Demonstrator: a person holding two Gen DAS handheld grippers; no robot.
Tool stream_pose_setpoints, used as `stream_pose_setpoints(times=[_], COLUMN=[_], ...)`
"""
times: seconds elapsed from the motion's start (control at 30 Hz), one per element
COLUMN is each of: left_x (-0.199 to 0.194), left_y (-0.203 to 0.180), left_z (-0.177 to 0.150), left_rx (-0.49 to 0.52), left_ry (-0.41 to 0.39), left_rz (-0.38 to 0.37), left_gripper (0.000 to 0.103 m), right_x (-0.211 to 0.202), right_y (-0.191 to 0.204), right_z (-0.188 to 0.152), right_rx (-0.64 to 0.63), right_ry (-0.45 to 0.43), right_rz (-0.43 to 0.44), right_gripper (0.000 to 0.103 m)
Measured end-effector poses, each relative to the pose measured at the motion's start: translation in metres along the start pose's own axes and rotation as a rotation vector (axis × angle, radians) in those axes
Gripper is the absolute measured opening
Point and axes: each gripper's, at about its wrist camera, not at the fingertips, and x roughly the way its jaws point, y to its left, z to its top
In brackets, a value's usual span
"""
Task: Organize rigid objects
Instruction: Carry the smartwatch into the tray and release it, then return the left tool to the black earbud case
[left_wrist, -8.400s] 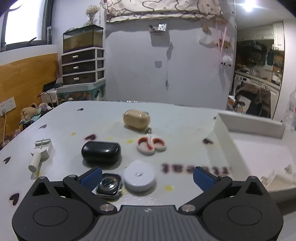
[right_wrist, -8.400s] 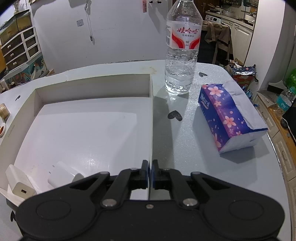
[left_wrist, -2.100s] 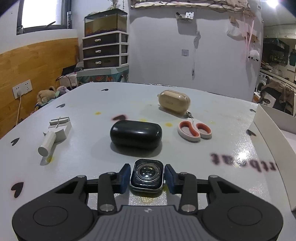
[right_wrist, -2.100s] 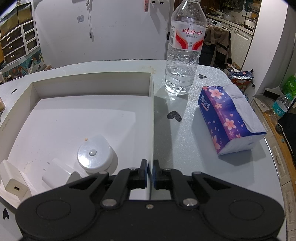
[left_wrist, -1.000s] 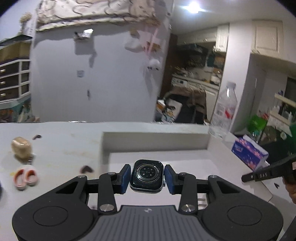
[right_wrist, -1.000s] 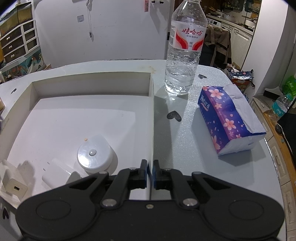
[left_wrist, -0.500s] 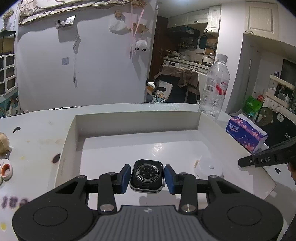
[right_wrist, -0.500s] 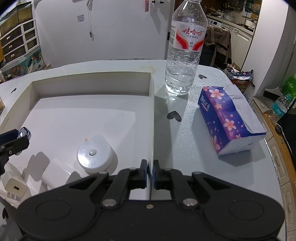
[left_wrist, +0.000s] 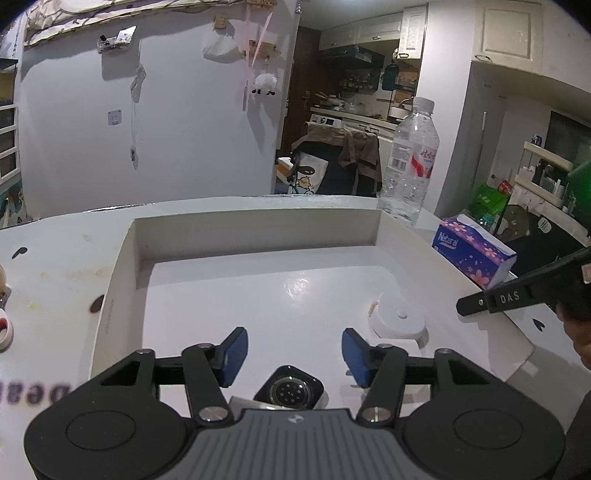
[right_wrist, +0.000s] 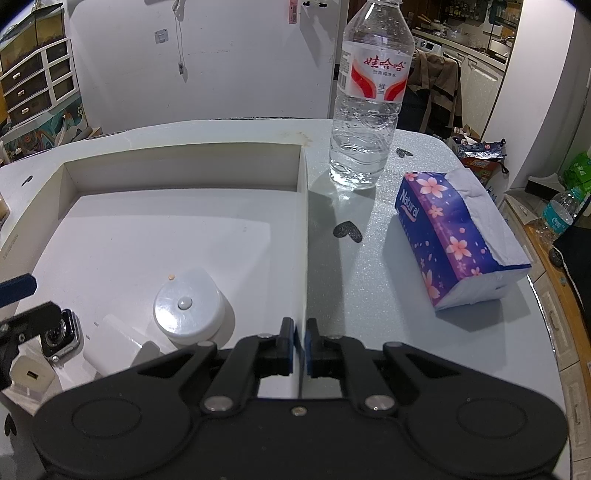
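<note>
My left gripper is open over the near end of the white tray. The black smartwatch body lies on the tray floor just below the blue fingertips, free of them. It also shows in the right wrist view, next to white charger blocks and a round white case. My right gripper is shut with the tray's right wall between its fingertips. The left gripper's fingers show at that view's left edge.
A water bottle and a purple tissue pack stand on the table right of the tray. Red-and-white scissor handles lie at the far left of the table. The right gripper's arm reaches in from the right.
My left gripper carried the watch from the table over the tray, lowered, then opened; the watch now lies on the tray floor. The right gripper has not moved.
</note>
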Motion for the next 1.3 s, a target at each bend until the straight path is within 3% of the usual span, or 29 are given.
stream_pose_setpoints(times=[0.13,0.27,0.47,0.9,1.1,1.3], left_x=[-0.004,-0.009,-0.019,-0.042,-0.058,-0.070], left_y=[0.000,-0.001,-0.003,0.010,0.042,0.100], left_z=[-0.002,-0.003,-0.006,-0.001,0.006,0.009], left_rx=[0.000,0.002,0.015,-0.003,-0.043,-0.155], left_ry=[-0.006,-0.021,-0.039,-0.087,-0.104,-0.092], left_rz=[-0.007,-0.016,-0.030,-0.008,0.073,0.184], left_gripper=[0.068,0.087,0.099,0.103,0.103,0.103], right_x=[0.000,0.000,0.000,0.000,0.001,0.001], right_y=[0.000,0.000,0.000,0.000,-0.001,-0.001], right_z=[0.000,0.000,0.000,-0.001,-0.001,-0.001], right_rx=[0.000,-0.001,-0.003,-0.002,-0.004,-0.006], right_ry=[0.000,0.000,-0.001,-0.001,-0.001,-0.002], right_rz=[0.000,-0.001,-0.004,-0.005,-0.007,-0.011], right_gripper=[0.006,0.006,0.007,0.007,0.007,0.007])
